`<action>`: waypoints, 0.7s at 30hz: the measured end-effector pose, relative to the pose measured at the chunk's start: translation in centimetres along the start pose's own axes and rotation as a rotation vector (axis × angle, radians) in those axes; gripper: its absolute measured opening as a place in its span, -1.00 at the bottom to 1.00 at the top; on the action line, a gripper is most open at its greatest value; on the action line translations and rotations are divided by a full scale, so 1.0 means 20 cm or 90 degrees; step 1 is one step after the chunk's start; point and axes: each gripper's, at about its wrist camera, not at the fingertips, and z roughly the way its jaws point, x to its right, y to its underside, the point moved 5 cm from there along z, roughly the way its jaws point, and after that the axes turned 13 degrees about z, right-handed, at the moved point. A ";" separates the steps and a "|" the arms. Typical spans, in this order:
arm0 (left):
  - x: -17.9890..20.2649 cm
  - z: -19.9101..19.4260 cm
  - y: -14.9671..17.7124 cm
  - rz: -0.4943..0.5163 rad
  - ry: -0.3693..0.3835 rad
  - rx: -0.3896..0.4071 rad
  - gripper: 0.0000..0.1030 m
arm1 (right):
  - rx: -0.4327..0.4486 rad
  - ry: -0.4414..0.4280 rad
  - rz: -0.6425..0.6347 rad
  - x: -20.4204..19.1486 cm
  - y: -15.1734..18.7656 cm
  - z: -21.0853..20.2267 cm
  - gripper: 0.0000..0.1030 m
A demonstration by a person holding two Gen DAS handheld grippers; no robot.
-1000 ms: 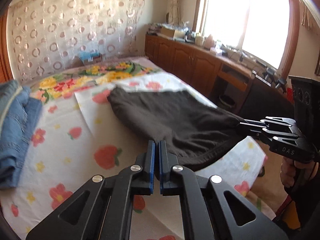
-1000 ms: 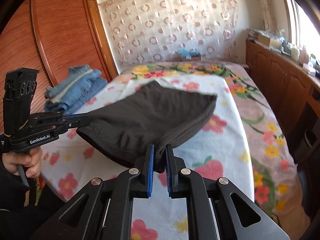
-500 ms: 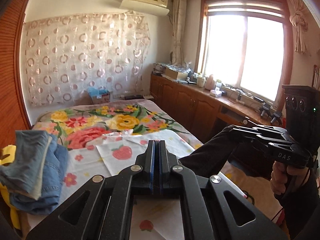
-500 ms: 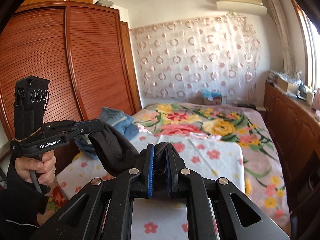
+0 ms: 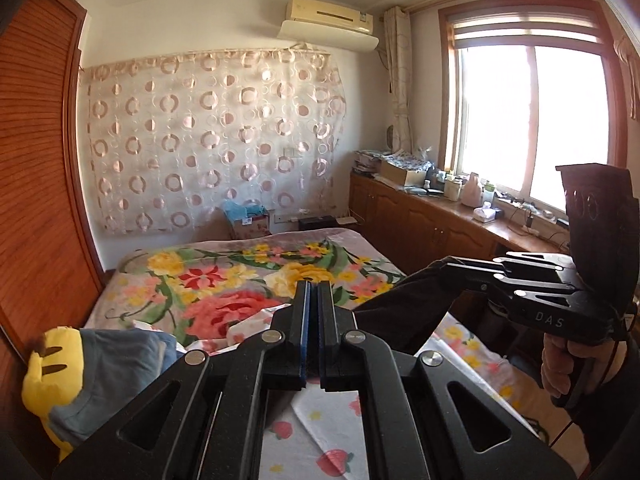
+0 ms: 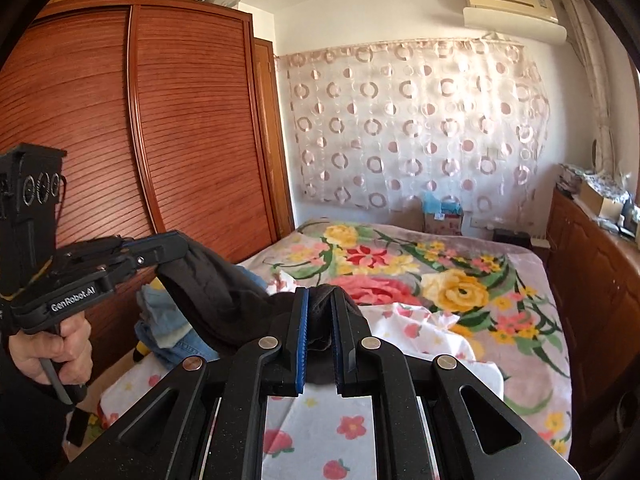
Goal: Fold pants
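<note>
Up off the bed point(image 6: 532, 280), the dark pants point(image 6: 216, 292) hang in the air, stretched between the two grippers. Furthest left, a tall wooden wardrobe point(image 6: 168, 128) with ribbed doors fills the wall. In front of it, in the right wrist view, the left gripper point(image 6: 176, 246) is held by a bare hand point(image 6: 52, 350), its jaws closed on one end of the pants, with the cloth drooping down from them toward the middle. Below that droop lies a stack of folded blue jeans point(image 6: 168, 328) at the bed's left edge, and beside them, in the left wrist view, sits a yellow plush toy point(image 5: 44, 376). The left gripper's own camera shows its jaws pressed nearly together; the cloth between them is probably hidden there by the fingers. In the middle, the right gripper point(image 6: 319, 336) has its jaws narrow, with a bunched fold of dark fabric pinched between the blue pads point(image 6: 300, 340). Beneath it a white sheet with a strawberry print point(image 6: 320, 432) covers the near part of the bed, and a large floral blanket point(image 6: 400, 272) covers the far part. Behind hangs a curtain with ring patterns point(image 6: 408, 128). To the right runs a low wooden cabinet point(image 5: 420, 224) under a bright window point(image 5: 528, 120).
</note>
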 end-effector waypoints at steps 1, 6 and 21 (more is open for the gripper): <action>0.01 0.00 0.04 0.002 -0.002 -0.005 -0.92 | -0.004 0.005 -0.007 0.00 0.05 0.02 -0.81; 0.13 0.08 0.49 0.002 0.017 -0.095 -0.92 | -0.083 0.031 -0.009 0.05 0.37 0.16 -0.80; 0.38 0.03 1.18 -0.063 0.091 -0.228 -0.92 | -0.243 0.030 0.025 0.09 1.10 0.28 -0.80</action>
